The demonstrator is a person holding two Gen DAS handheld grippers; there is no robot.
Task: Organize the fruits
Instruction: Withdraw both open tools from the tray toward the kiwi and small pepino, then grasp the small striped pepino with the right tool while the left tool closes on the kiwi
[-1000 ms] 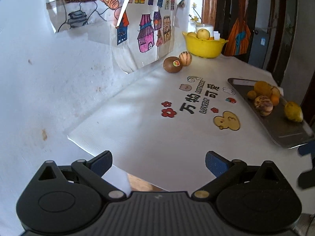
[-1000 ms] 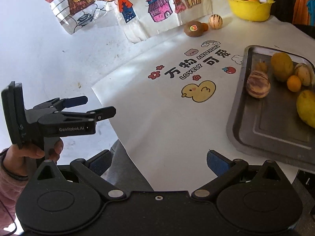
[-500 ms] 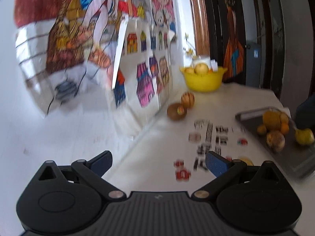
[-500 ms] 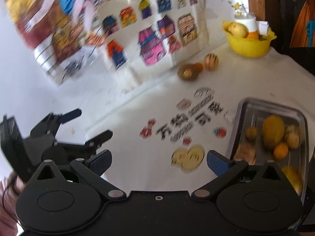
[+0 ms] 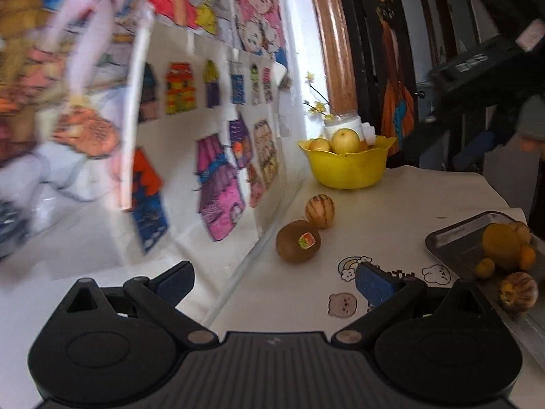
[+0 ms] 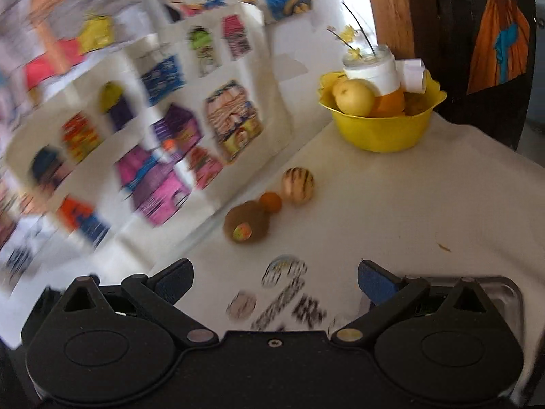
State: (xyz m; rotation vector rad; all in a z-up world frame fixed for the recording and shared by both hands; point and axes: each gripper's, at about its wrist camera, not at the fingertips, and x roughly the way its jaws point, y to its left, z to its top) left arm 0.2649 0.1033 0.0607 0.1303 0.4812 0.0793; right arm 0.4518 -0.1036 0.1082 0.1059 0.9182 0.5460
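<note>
Fruit by the wall: a brown kiwi with a sticker lies in the middle of the frame, touching a striped melon-like fruit just behind it. Both sit close to the wall.
Yellow bowl: it stands behind those two, at the back of the surface, with a pale apple and other fruit in it. A white jar with thin yellow flowers pokes up from it.
Metal tray: at the right edge of the left view, holding a big orange fruit, small orange ones and a striped one.
In the way: nothing lies between the open fingers and the kiwi.
Surface: a white cloth with cartoon stickers, a rainbow cloud and a little bear.
Room: bright kids' drawings of houses cover the wall on the left, blurry. A wooden post and a dark door are at the back.
Left hand-held gripper: spread wide, holding nothing.
Right hand-held gripper: spread wide, holding nothing. In the left view it shows dark at the upper right.
Only in the right view: a small orange fruit tucked between the kiwi and the striped fruit. The tray shows only as a corner at the lower right.
Only in the left view: the fruit on the tray.
</note>
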